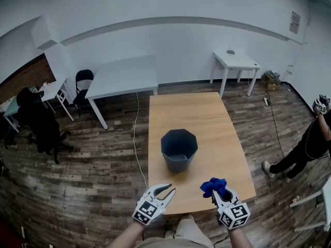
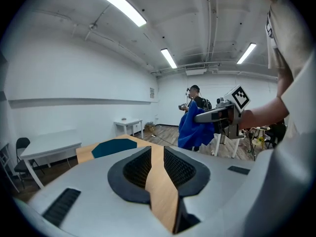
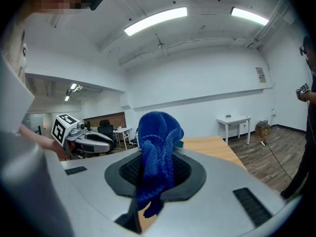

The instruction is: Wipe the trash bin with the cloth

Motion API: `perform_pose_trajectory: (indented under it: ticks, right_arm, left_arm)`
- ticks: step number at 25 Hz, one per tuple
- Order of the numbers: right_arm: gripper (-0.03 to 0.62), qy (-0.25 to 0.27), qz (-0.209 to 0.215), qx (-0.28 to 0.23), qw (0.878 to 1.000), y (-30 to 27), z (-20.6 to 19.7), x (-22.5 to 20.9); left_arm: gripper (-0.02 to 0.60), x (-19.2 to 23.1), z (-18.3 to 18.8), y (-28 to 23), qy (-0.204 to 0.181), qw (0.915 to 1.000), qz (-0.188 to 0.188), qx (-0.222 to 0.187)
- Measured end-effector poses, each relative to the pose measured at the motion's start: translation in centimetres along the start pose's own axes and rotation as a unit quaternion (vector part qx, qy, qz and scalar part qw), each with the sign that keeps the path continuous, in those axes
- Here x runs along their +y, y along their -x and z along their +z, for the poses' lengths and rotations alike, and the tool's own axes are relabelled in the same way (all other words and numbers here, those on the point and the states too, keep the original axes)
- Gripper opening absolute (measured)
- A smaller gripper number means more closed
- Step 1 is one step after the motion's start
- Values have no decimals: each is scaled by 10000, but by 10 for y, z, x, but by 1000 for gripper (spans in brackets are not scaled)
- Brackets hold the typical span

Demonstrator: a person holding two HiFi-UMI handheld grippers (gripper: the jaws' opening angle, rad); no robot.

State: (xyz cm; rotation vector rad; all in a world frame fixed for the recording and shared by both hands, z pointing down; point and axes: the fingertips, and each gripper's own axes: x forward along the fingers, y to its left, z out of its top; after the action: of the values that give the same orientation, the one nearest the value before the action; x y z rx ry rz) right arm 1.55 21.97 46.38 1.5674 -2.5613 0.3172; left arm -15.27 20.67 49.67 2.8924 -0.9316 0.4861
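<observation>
The right gripper [image 1: 223,196] is clenched on the blue cloth [image 1: 212,186], which bunches up above its jaws at the near right of the table [image 1: 207,112]. To its left, the left gripper [image 1: 166,190] is released, jaws a little apart with nothing between them. The bin [image 1: 179,149] stands upright farther in, near the table's middle, apart from both. The bin looks light and nothing steadies it, so a firm wipe could shove or tip it. The loose bunch of cloth might also slip from the jaws if dragged over the rim
</observation>
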Motion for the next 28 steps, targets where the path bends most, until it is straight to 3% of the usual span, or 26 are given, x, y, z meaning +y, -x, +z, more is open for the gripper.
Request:
perform_pose_trajectory:
  ticks: [6, 18, 21, 28]
  right_arm:
    - [77, -8, 186, 187, 9997, -34, -10, -26]
    - [77, -4, 733, 589, 9956, -120, -4, -86]
    - [77, -67, 845, 661, 9942, -133, -6, -102]
    - [77, -66, 1215, 766, 9896, -165, -18, -124]
  left_arm:
    - [88, 22, -10, -37, -489, 9976, 68, 477]
    - [144, 86, -28, -133, -1130, 9806, 152, 1594]
    - [152, 94, -35, -159, -1376, 9721, 176, 1893]
    - [167, 113, -65, -204, -2104, 9404, 141, 2669]
